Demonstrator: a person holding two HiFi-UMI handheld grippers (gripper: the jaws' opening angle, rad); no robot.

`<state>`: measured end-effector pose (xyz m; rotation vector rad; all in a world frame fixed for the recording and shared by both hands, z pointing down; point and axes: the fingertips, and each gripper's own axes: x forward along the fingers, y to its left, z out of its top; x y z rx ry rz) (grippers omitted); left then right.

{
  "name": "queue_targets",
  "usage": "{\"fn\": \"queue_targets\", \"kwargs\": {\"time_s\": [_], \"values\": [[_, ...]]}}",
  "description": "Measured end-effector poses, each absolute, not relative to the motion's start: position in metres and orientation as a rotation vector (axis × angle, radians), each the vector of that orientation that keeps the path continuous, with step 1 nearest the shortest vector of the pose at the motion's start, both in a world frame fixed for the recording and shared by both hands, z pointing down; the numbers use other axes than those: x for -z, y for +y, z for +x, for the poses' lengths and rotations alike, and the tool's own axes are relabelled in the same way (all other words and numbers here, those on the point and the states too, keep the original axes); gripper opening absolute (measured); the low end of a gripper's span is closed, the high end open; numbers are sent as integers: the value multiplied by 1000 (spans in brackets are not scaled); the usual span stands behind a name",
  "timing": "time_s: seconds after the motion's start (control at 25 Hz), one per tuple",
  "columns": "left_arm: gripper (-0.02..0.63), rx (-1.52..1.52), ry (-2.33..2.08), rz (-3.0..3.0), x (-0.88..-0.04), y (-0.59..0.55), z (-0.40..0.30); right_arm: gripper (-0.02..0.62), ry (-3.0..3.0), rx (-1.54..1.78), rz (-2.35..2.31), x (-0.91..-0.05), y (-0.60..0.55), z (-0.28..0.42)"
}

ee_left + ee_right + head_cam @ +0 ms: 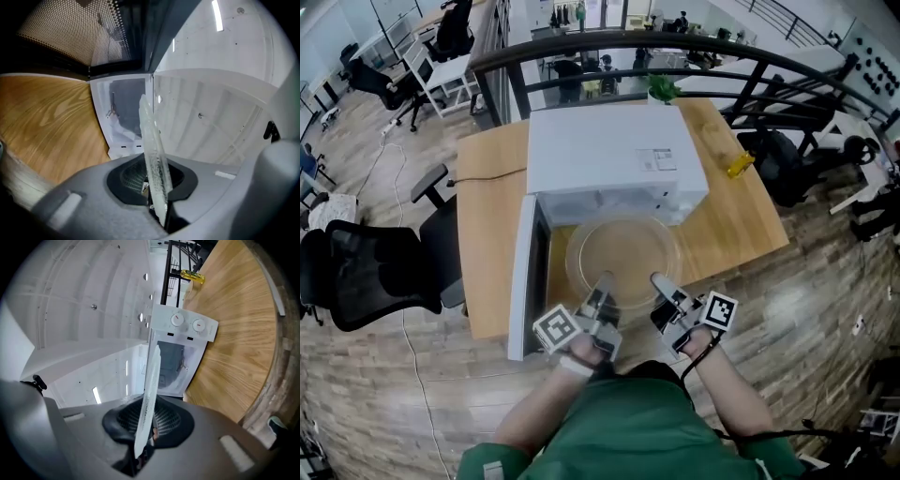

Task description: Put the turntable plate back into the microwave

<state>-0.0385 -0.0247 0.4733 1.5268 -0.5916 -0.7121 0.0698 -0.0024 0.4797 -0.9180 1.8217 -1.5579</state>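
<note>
With left gripper (602, 283) and right gripper (659, 280) pinching turntable plate (623, 253) rim, 2 thin holds: could slip, or clip microwave (614, 155) if tilted.

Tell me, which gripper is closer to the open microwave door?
Left. The left gripper holds the plate by its rim on the side of the door; the right gripper holds it farther away.

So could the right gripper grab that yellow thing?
Probably not: the right gripper is shut on the plate, shared with the left gripper. The way past the microwave to the yellow thing looks free.
</note>
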Motion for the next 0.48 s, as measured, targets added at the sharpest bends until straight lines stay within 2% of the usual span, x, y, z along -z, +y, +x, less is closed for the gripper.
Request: {"fn": "queue_targets", "kwargs": {"time_s": [0.48], "values": [[49, 688, -643, 1517, -516, -73, -28, 46, 1852, 1609, -845, -519, -56, 80]]}}
